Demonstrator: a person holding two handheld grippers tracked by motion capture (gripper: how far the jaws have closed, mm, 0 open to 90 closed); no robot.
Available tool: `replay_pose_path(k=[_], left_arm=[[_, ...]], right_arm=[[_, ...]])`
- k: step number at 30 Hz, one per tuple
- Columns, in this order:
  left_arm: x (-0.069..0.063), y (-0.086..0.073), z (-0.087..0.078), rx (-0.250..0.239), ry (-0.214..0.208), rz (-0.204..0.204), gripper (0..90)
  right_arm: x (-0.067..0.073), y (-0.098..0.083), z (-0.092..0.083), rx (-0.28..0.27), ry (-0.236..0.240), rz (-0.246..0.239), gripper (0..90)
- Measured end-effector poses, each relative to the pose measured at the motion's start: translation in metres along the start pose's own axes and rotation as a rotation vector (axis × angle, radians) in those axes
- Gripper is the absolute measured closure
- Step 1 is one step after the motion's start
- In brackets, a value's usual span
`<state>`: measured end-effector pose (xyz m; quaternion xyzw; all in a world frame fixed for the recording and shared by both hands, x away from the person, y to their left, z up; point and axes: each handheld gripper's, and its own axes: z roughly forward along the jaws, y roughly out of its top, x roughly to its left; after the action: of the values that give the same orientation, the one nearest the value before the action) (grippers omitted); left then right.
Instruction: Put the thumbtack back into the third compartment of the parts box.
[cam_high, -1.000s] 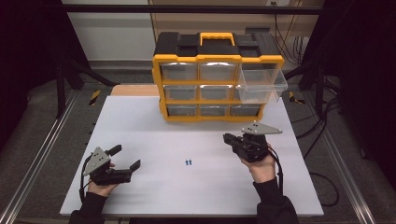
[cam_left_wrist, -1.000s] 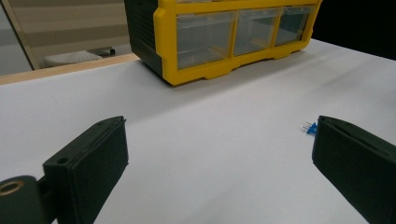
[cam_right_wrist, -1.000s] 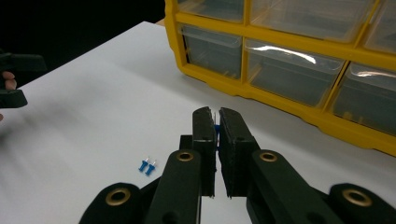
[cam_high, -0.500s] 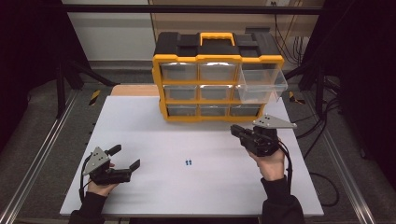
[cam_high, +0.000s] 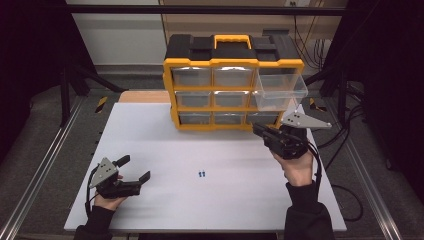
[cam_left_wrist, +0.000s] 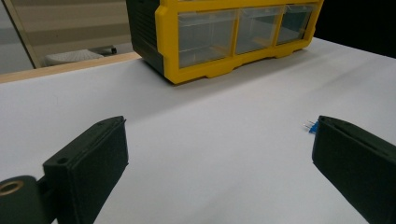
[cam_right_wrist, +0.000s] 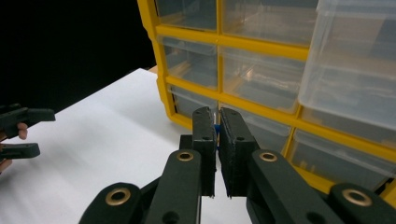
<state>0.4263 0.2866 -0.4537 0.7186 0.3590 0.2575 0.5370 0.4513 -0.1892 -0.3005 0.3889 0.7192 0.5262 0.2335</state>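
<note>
Right gripper (cam_right_wrist: 217, 122) pinches a blue part (cam_right_wrist: 216, 127) (tips only); left gripper (cam_high: 134, 169) gapes, empty.

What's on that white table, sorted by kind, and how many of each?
Yellow-and-black drawer cabinet: 1
Clear drawer pulled out of it: 1
Small blue parts: 2, one on the table, one pinched in the right tongs
Hand-held tongs: 2, left, right
Total: 6
</note>
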Motion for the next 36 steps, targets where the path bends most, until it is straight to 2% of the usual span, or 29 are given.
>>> replay_pose_path(k=[21, 33, 36], left_arm=[[0.0, 0.0, -0.001, -0.007, 0.0, -0.009, 3.2], [0.001, 0.0, -0.001, -0.006, 0.0, -0.009, 3.2], [0.001, 0.0, -0.001, -0.007, 0.002, -0.01, 3.2]], right_arm=[[0.003, 0.045, -0.014, -0.051, -0.037, -0.034, 85.7], [-0.005, 0.066, -0.016, -0.066, -0.07, -0.026, 85.7], [-0.007, 0.071, -0.016, -0.065, -0.093, -0.026, 85.7]])
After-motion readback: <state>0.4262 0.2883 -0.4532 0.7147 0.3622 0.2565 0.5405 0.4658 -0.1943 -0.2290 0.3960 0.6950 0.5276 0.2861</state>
